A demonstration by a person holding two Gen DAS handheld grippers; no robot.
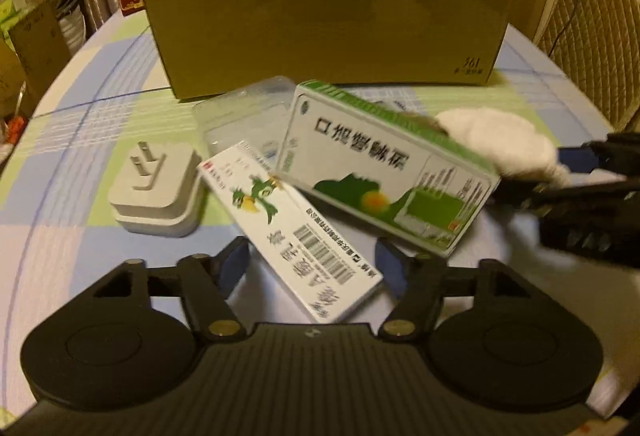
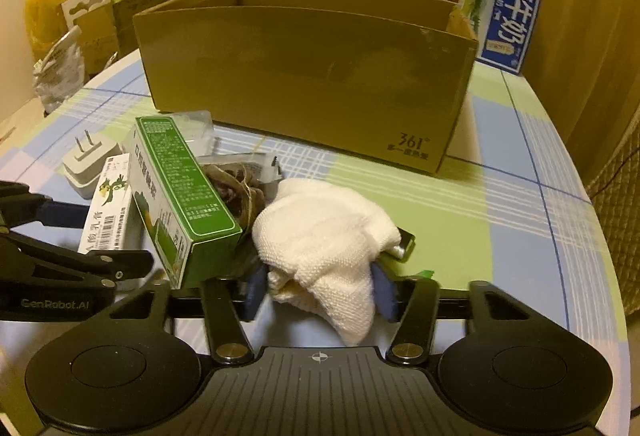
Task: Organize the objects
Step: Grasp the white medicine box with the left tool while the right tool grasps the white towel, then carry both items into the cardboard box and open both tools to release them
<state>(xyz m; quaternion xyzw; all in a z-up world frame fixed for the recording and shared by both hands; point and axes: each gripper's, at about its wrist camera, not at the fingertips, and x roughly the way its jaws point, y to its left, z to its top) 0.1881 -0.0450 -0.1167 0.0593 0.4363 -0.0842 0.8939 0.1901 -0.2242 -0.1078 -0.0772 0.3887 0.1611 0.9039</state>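
An open cardboard box (image 1: 328, 20) (image 2: 308, 76) stands at the back of the table. In front of it lies a pile. It holds a white parrot-print box (image 1: 296, 228) (image 2: 108, 204), a green-and-white box (image 1: 384, 164) (image 2: 180, 196), a white plug adapter (image 1: 156, 188) (image 2: 90, 164), a clear plastic case (image 1: 248, 108) and bagged twine (image 2: 236, 188). My left gripper (image 1: 312, 266) (image 2: 116, 236) is open, its fingers either side of the parrot box's near end. My right gripper (image 2: 320, 292) (image 1: 560, 172) is shut on a bunched white cloth (image 2: 320, 248) (image 1: 496, 140), which hangs below the pads.
The table wears a blue, green and white checked cloth (image 2: 500, 196). Milk cartons (image 2: 508, 24) and other packages stand behind the cardboard box. Bags and boxes (image 2: 52, 16) crowd the left side, and a quilted chair back (image 1: 592, 48) is at the right. A small dark item (image 2: 404, 244) lies under the cloth.
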